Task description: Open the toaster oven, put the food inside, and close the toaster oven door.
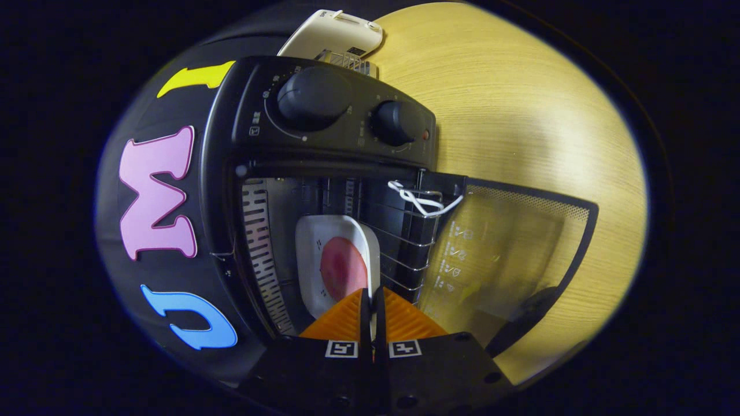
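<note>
The black toaster oven [324, 121] stands with its glass door [509, 260] swung fully open onto the wooden table. A white plate [315, 248] carrying a round red slice of food [343, 268] sits inside the oven cavity, on the wire rack [402, 242]. My gripper [373, 303] reaches into the opening, and its orange fingers [341, 318] are shut on the plate's near rim, a thin white sliver of which shows between them. Two round knobs [312, 98] sit on the oven's control panel, beyond the cavity.
The wooden table [520, 115] spreads out past the open door. A cream-coloured appliance [335, 34] stands behind the oven. A white cord [422, 199] is looped on the rack's edge near the door hinge. The heating-element guard [263, 254] lines the cavity wall beside the plate.
</note>
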{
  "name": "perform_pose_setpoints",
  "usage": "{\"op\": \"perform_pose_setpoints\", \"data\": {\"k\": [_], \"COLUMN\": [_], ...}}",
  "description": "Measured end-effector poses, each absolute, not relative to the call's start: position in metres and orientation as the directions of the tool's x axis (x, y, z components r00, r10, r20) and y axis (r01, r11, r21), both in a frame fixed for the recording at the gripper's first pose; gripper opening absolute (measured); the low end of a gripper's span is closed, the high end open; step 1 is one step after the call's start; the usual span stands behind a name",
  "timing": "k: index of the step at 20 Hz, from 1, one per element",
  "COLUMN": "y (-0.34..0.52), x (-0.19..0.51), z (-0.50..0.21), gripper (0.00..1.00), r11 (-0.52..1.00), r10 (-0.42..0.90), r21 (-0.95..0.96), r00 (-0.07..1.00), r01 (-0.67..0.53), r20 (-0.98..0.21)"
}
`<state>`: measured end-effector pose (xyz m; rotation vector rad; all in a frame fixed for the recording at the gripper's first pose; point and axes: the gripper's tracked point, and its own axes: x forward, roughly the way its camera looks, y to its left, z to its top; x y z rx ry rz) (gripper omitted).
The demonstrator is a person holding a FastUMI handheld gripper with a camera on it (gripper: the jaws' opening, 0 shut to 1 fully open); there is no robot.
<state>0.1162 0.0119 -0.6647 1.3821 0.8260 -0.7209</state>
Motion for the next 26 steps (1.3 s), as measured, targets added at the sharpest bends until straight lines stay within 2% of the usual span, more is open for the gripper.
{"op": "perform_pose_setpoints", "data": {"k": [2, 4, 7, 11, 12, 14, 16, 17, 19, 21, 23, 26], "y": [0.013, 0.018, 0.020, 0.022, 0.021, 0.014, 0.007, 0.006, 0.003, 0.000, 0.002, 0.009], "x": [0.122, 0.128, 0.129, 0.113, 0.106, 0.091, 0.074, 0.066, 0.043, 0.021, -0.001, -0.030], "z": [-0.669, -0.666, -0.663, -0.636, -0.628, -0.612, -0.597, -0.590, -0.583, -0.581, -0.582, -0.602], "gripper": [0.05, 0.11, 0.11, 0.13, 0.25, 0.42, 0.42, 0.46, 0.93, 0.91, 0.98, 0.99], "r11": [0.055, 0.050, 0.050, 0.161, 0.200, 0.283, 0.378, 0.436, 0.565, 0.677, 0.789, 0.947], "r10": [0.020, 0.026, 0.042, 0.077, 0.085, 0.075, 0.071, 0.078, 0.075, 0.070, 0.052, 0.010], "r21": [0.532, 0.550, 0.549, 0.578, 0.584, 0.580, 0.564, 0.555, 0.509, 0.451, 0.371, 0.169], "r00": [0.531, 0.549, 0.548, 0.574, 0.580, 0.586, 0.584, 0.584, 0.574, 0.559, 0.549, 0.501], "r01": [0.845, 0.834, 0.834, 0.800, 0.787, 0.764, 0.734, 0.709, 0.650, 0.581, 0.490, 0.273], "r20": [-0.847, -0.835, -0.836, -0.815, -0.811, -0.807, -0.808, -0.808, -0.816, -0.826, -0.834, -0.865]}}
